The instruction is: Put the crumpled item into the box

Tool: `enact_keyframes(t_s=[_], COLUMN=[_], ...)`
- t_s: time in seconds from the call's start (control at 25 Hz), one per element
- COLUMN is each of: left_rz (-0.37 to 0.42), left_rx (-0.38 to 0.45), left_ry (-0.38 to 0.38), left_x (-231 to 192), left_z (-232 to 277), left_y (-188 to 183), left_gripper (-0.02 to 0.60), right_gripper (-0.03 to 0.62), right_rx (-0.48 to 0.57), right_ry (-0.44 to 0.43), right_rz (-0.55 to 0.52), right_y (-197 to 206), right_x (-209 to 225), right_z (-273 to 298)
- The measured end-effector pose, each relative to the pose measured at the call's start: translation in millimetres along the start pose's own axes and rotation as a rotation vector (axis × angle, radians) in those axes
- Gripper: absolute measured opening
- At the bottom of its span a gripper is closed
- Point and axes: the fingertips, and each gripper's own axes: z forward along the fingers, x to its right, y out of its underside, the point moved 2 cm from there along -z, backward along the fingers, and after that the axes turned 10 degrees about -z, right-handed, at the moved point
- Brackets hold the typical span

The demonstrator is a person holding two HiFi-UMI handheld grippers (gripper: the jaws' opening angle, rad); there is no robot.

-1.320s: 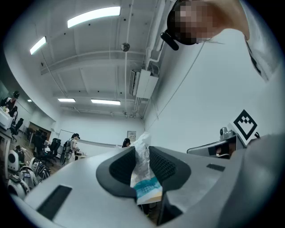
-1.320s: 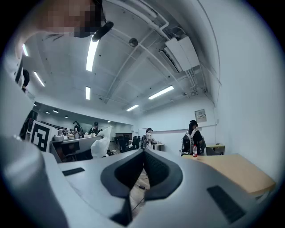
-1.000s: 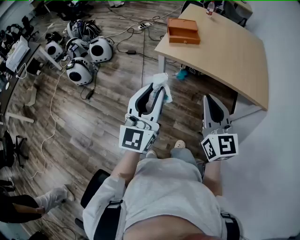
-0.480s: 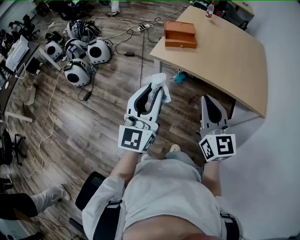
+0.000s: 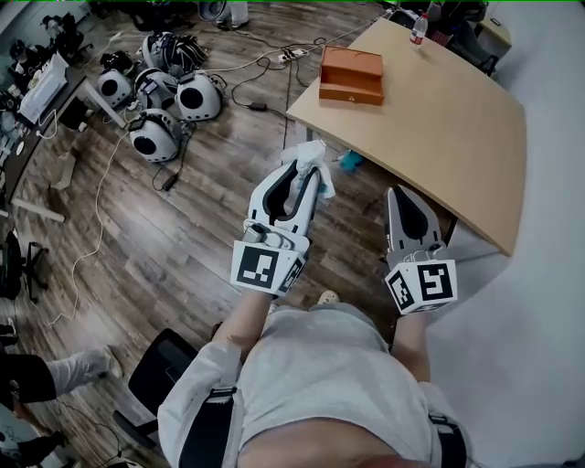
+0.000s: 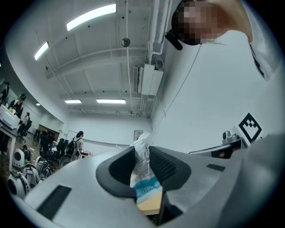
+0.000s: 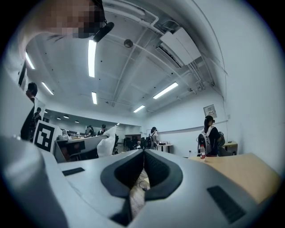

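Observation:
In the head view my left gripper (image 5: 309,170) is held out over the wooden floor, shut on a crumpled white wrapper (image 5: 312,154) with blue print. The left gripper view shows the crumpled wrapper (image 6: 141,149) pinched between the dark pads, sticking up past the left gripper's tips (image 6: 142,165). My right gripper (image 5: 403,196) is held beside it, near the table's near corner. Its pads meet at the tips in the right gripper view (image 7: 144,151), with nothing between them. An orange box (image 5: 351,76) sits on the light wooden table (image 5: 457,137), well ahead of both grippers.
A bottle (image 5: 420,27) stands at the table's far end. Several white round devices (image 5: 174,96) and cables lie on the floor at the upper left. A black chair (image 5: 160,384) is behind the person. A white wall runs along the right.
Both grippers have been carried forward toward the table, and the table and box now sit nearer in the head view. The left gripper's hold on the wrapper is unchanged.

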Motion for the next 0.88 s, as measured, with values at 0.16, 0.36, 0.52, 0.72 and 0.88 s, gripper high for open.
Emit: enact_keyframes(t_s=[0.16,0.36,0.52,0.72,0.88], left_rz=[0.004,0.017,0.026,0.027,0.025], left_rx=[0.011,0.012,0.002,-0.010,-0.013], left_ry=[-0.022,-0.052,-0.063,-0.072,-0.074], left_x=[10.6,30.2,34.1,30.2,18.1], left_z=[16.3,43.9,50.4,51.1,69.5], left_y=[3.3,12.4,20.1,28.8,33.5], left_gripper=[0.103,0.103,0.103,0.103,0.103], right_gripper=[0.009,0.009,0.009,0.009,0.009], right_rx=[0.013,0.016,0.024,0.026,0.022], right_ry=[-0.018,-0.031,-0.024,-0.039,-0.032], right_rz=[0.007,0.029,0.060,0.070,0.078], right_y=[2.1,9.3,16.9,26.7,31.3], right_x=[21.2,61.9,75.2,74.0,84.2], right_z=[1.1,0.4,1.6,7.6,25.2])
